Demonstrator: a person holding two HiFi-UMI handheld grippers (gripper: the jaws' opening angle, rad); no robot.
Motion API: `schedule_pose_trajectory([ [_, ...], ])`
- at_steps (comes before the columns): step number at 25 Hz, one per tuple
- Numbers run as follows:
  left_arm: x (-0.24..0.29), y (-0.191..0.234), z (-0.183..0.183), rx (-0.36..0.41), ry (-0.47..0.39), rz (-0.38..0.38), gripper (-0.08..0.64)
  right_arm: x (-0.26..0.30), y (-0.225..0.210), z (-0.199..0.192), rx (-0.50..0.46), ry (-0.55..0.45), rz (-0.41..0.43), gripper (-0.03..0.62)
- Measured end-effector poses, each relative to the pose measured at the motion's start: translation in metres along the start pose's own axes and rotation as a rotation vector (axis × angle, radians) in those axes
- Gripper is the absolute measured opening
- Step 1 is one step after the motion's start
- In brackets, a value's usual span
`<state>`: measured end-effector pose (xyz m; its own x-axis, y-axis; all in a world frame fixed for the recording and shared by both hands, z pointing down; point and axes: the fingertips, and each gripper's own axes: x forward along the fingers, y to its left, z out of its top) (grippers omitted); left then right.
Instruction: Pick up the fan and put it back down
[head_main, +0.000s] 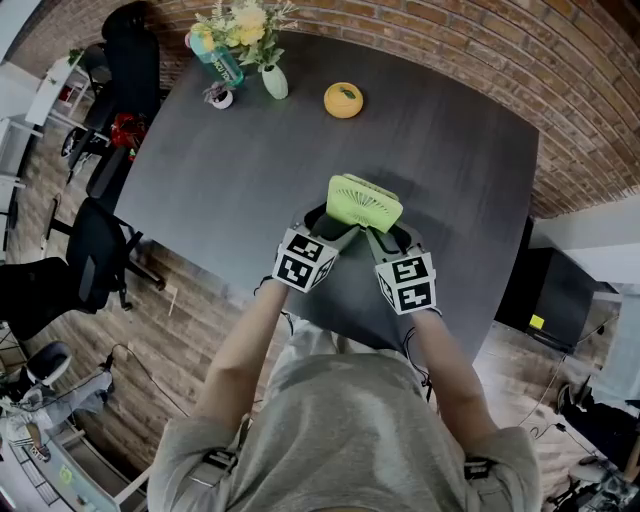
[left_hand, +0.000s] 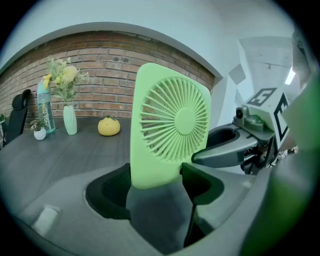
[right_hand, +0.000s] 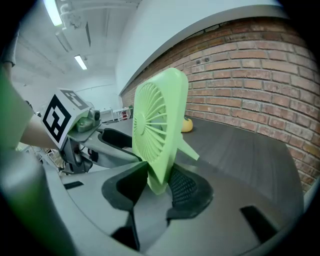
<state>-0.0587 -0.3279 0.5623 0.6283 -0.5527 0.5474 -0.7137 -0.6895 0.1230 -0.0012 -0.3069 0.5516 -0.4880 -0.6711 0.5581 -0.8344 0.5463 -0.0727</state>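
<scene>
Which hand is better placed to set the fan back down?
Neither alone: the left gripper and right gripper each clamp a lower corner of the light-green square plastic fan, so lowering it together onto the dark grey table looks steadiest.

Grey T-shirt (head_main: 330, 430), short sleeves; dark buckled straps (head_main: 222, 461) at shoulders. Left gripper (head_main: 330, 226), right gripper (head_main: 392, 238): grey shells, black ribbed pads (right_hand: 184, 187) inside jaws, black-and-white marker cubes (head_main: 303, 261) behind jaws.
</scene>
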Motion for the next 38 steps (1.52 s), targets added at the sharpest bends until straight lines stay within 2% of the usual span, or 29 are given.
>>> schedule_pose_trajectory([
  [12, -0.054, 0.033, -0.027, -0.019, 0.006, -0.015, 0.322, 0.017, 0.066, 0.011, -0.005, 0.009, 0.013, 0.127],
  [25, -0.100, 0.084, -0.057, -0.037, 0.022, 0.007, 0.322, 0.055, 0.129, 0.024, -0.006, 0.020, 0.058, 0.126],
  [38, -0.123, 0.126, -0.085, -0.055, 0.052, 0.013, 0.322, 0.093, 0.170, 0.025, 0.000, 0.044, 0.083, 0.126],
])
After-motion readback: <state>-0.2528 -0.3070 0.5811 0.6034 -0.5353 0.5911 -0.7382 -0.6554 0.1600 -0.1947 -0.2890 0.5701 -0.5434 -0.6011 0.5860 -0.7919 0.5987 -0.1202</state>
